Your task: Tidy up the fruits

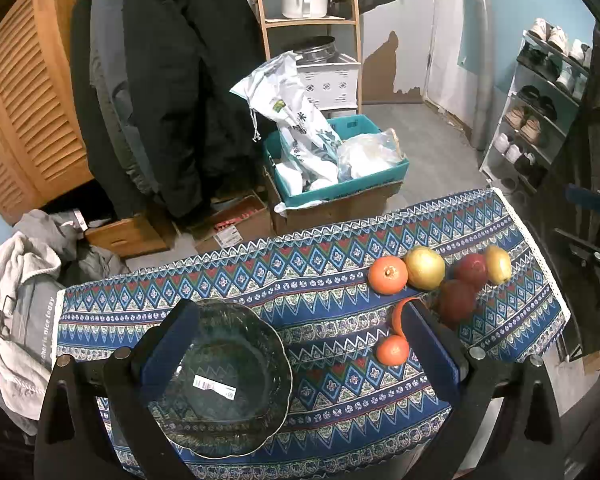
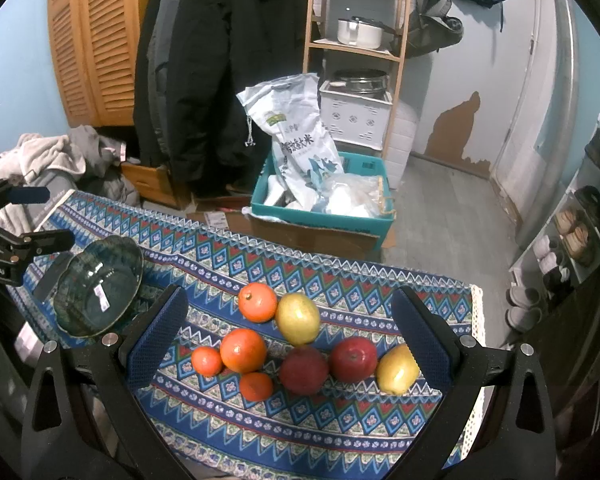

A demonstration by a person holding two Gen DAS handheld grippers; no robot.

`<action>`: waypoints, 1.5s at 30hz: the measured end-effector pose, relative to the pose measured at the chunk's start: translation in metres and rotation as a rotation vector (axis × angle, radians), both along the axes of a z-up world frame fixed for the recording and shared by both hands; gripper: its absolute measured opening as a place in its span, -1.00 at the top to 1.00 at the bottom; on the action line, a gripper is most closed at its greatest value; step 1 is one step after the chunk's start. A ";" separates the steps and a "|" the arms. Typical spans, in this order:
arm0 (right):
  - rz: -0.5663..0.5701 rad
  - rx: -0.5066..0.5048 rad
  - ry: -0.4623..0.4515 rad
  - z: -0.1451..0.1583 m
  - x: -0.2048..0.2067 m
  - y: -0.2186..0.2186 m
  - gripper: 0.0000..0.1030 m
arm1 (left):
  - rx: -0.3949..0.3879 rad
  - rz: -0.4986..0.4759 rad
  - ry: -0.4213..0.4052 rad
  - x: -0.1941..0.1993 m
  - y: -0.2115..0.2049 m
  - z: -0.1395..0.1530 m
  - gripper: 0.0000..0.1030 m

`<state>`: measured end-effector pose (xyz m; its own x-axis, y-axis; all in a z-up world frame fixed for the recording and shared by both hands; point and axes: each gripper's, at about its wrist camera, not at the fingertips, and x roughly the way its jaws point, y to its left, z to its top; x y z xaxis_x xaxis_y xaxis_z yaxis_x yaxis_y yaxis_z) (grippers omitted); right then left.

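Note:
A dark glass bowl [image 1: 220, 380] with a sticker stands empty on the patterned blue tablecloth [image 1: 320, 400]. My left gripper [image 1: 298, 308] hangs open over it, and the bowl overlaps its left finger [image 1: 160, 352]. A small tangerine [image 1: 393, 350] lies by its right finger. The fruit group lies to the right: an orange [image 1: 388, 275], yellow fruits [image 1: 424, 268] and red apples [image 1: 458, 300]. My right gripper [image 2: 292, 296] is open above that group, empty. Between its fingers lie oranges [image 2: 243, 351], tangerines [image 2: 206, 361], red apples [image 2: 354, 359] and yellow fruits [image 2: 397, 369]. The bowl [image 2: 100, 288] sits to the left.
Past the table's far edge, a teal crate [image 2: 320, 216] of bags rests on a cardboard box. Dark coats [image 1: 172, 80] hang at the back left, and a clothes pile [image 1: 16, 300] lies left of the table. A shoe rack [image 1: 540, 112] lines the right wall.

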<state>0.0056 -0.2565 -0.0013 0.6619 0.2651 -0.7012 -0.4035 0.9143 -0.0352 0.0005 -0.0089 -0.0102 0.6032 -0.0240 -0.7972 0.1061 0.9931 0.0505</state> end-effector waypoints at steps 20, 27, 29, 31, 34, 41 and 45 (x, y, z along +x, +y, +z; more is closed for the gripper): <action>0.002 0.009 0.002 -0.002 -0.004 -0.001 -0.95 | 0.000 -0.004 0.004 0.000 -0.001 0.000 -0.98; 0.001 0.015 0.009 -0.003 -0.004 -0.002 -0.95 | 0.000 -0.003 0.004 0.000 -0.001 0.000 -0.98; -0.001 0.018 0.013 -0.003 -0.004 -0.002 -0.95 | 0.001 -0.002 0.004 0.000 -0.001 0.000 -0.98; -0.002 0.019 0.016 -0.002 -0.002 -0.003 -0.95 | 0.001 -0.003 0.004 0.000 -0.001 0.000 -0.98; -0.001 0.020 0.020 -0.002 -0.001 -0.003 -0.95 | 0.000 -0.005 0.004 0.000 -0.001 -0.001 -0.98; 0.002 0.027 0.024 -0.003 -0.001 -0.006 -0.95 | 0.005 -0.006 0.004 0.000 -0.002 -0.001 -0.98; -0.007 0.019 0.031 -0.004 0.002 -0.009 -0.95 | 0.004 -0.011 0.011 0.000 -0.003 -0.004 -0.98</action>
<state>0.0072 -0.2652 -0.0056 0.6418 0.2740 -0.7163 -0.3974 0.9176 -0.0051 0.0004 -0.0115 -0.0140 0.5941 -0.0276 -0.8039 0.1178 0.9916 0.0530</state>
